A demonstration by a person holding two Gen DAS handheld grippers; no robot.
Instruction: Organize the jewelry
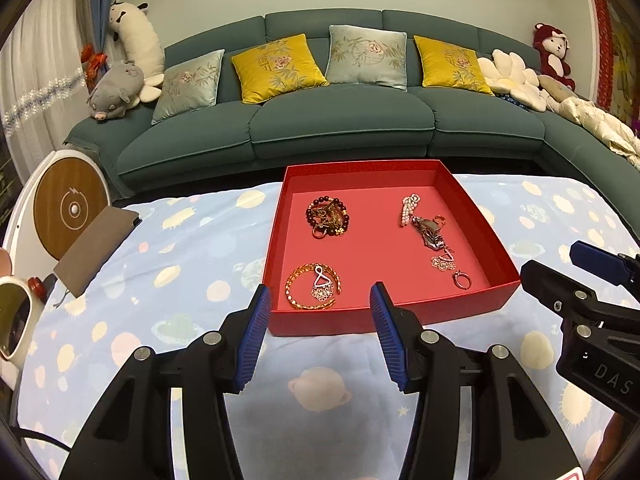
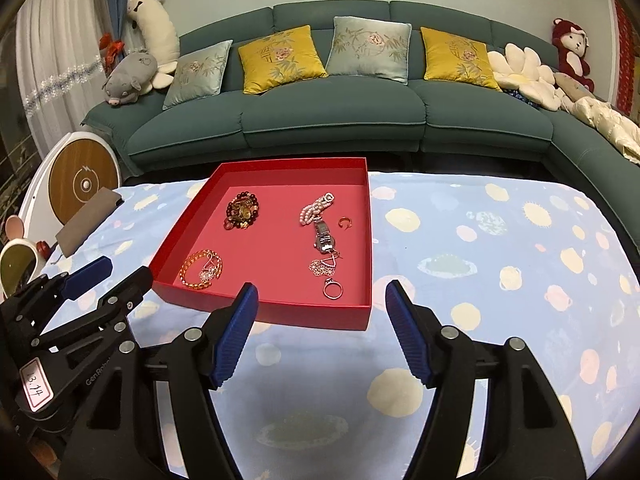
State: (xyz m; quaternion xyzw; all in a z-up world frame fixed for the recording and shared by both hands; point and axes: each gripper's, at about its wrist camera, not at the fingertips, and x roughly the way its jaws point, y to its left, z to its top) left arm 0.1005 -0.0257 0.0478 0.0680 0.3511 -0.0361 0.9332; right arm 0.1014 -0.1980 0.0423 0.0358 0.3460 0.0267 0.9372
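A red tray [image 1: 384, 312] [image 2: 264, 314] lies on the blue patterned cloth and holds jewelry. In it are a dark bead bracelet [image 1: 327, 216] [image 2: 241, 210], a gold bangle with a silver earring [image 1: 312, 286] [image 2: 202, 268], a pearl clip [image 1: 410, 208] [image 2: 316, 206], a watch [image 1: 430, 232] [image 2: 323, 236], a flower earring [image 1: 443, 262] [image 2: 323, 266], a silver ring [image 1: 462, 280] [image 2: 333, 290] and a small copper ring [image 2: 344, 222]. My left gripper [image 1: 320, 304] [image 2: 106, 270] is open and empty at the tray's near edge. My right gripper [image 2: 320, 300] [image 1: 550, 262] is open and empty near the tray's near right corner.
A brown notebook [image 1: 96, 248] lies at the cloth's left edge beside a round white device [image 1: 70, 208] and a mirror [image 1: 16, 320]. A green sofa [image 1: 340, 124] with cushions and plush toys stands behind the table.
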